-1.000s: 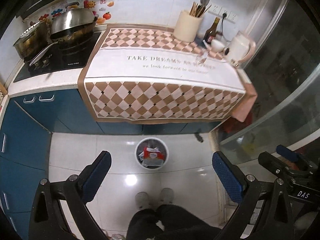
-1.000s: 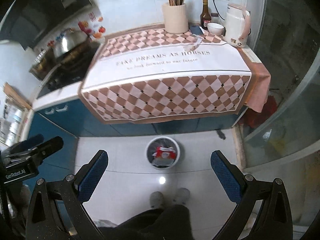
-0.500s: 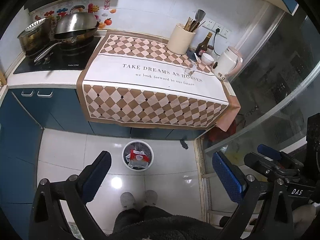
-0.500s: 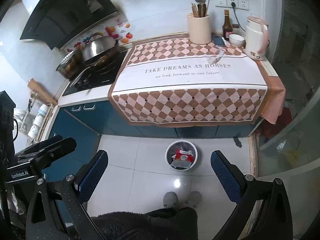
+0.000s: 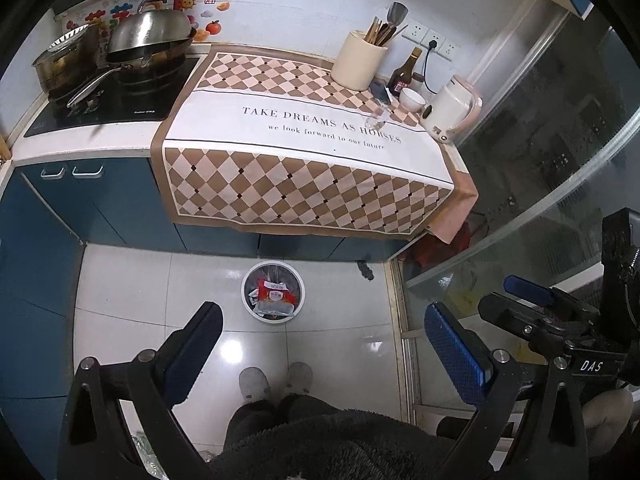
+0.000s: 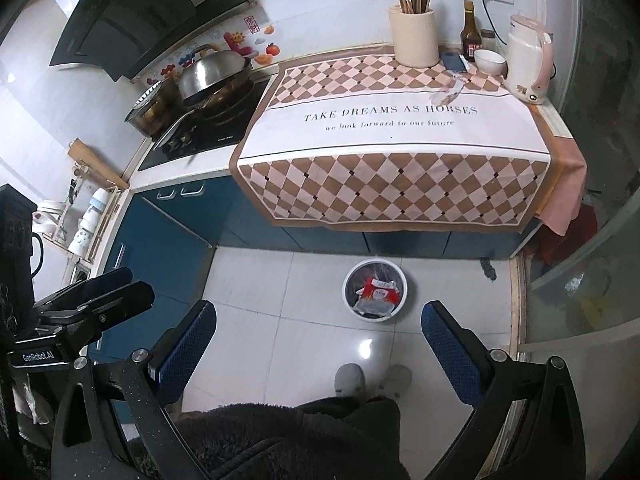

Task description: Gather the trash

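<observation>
A white round trash bin (image 5: 245, 294) stands on the tiled floor below the counter, holding a red wrapper (image 5: 273, 291) and other packets; it also shows in the right wrist view (image 6: 347, 295). A clear crumpled plastic piece (image 5: 376, 118) lies on the checkered cloth near the kettle, also in the right wrist view (image 6: 447, 92). My left gripper (image 5: 322, 344) is open and empty, held high above the floor. My right gripper (image 6: 318, 340) is open and empty at a similar height.
The counter carries a checkered cloth (image 5: 304, 168), a utensil holder (image 5: 358, 62), a dark bottle (image 5: 406, 70), a white bowl (image 5: 412, 100), a phone (image 6: 454, 60) and a kettle (image 5: 452, 110). A wok (image 5: 150, 38) sits on the stove. A glass door (image 5: 540, 160) stands at right. My feet (image 5: 276, 378) are below.
Both grippers have risen and pulled back from the counter, so the bin and counter look smaller and farther. Both stay open and empty.
</observation>
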`<state>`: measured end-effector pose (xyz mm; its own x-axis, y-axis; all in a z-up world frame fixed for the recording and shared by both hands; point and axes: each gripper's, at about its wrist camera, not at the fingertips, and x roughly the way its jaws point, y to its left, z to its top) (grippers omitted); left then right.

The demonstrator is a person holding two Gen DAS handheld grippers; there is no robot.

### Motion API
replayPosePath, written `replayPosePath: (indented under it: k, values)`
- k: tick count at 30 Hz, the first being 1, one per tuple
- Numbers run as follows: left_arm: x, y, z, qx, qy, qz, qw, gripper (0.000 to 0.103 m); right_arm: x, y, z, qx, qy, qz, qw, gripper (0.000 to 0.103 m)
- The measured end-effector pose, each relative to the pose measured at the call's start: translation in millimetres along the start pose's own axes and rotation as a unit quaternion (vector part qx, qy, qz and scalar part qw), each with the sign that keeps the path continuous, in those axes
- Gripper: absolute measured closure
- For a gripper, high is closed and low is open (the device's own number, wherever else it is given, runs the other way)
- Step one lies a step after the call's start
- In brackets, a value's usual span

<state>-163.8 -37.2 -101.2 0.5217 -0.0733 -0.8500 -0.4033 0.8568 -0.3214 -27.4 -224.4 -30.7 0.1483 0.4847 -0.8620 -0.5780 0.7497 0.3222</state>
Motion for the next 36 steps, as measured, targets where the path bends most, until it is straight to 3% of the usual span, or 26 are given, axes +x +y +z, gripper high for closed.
replayPosePath:
  k: [36]
  values:
    - [10.8, -8.0, -8.5, -0.020, 0.013, -0.010, 0.9997, 0.000, 11.0, -13.6, -8.7, 0.003, 0.025, 0.020, 0.999, 0.000]
